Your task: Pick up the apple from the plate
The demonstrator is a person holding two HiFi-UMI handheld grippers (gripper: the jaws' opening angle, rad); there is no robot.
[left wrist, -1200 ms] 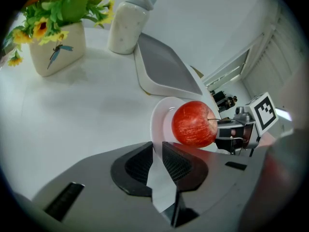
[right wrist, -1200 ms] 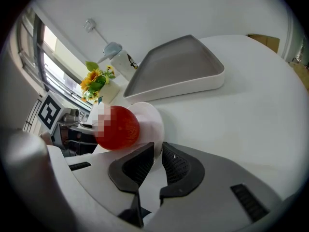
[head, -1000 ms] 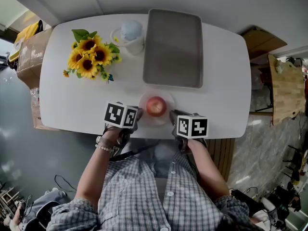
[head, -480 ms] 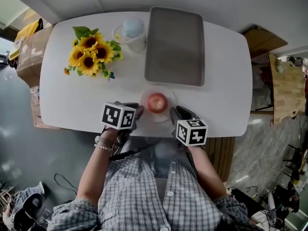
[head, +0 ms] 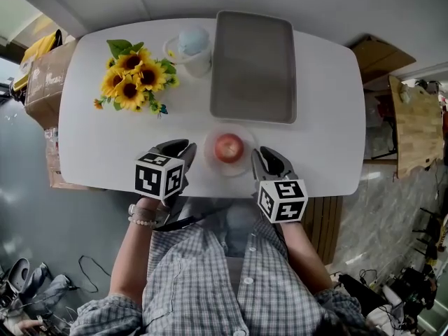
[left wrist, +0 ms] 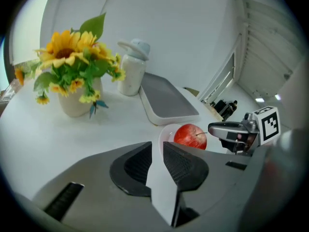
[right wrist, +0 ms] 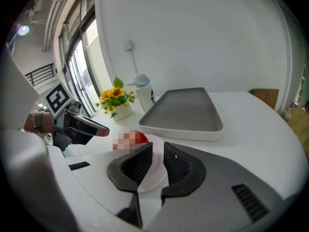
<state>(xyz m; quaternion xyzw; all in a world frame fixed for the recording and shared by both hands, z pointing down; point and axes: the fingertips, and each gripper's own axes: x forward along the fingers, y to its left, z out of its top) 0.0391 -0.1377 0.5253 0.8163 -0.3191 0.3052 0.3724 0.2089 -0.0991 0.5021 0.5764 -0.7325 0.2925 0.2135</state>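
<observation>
A red apple sits on a small pale plate near the front edge of the white table. My left gripper rests just left of the plate, shut and holding nothing. On the plate's right side my right gripper is likewise shut and empty. In the left gripper view the apple lies beyond and right of the left gripper, with the right gripper's fingers behind it. In the right gripper view the apple shows partly past the right gripper, over the plate.
A grey rectangular tray lies behind the plate. Sunflowers in a vase stand at the back left, with a white lidded jug beside them. A cardboard box sits off the table's left end; the front edge runs right under both grippers.
Both grippers have drawn back toward the person and slightly outward from the plate. The apple and plate have not moved.
</observation>
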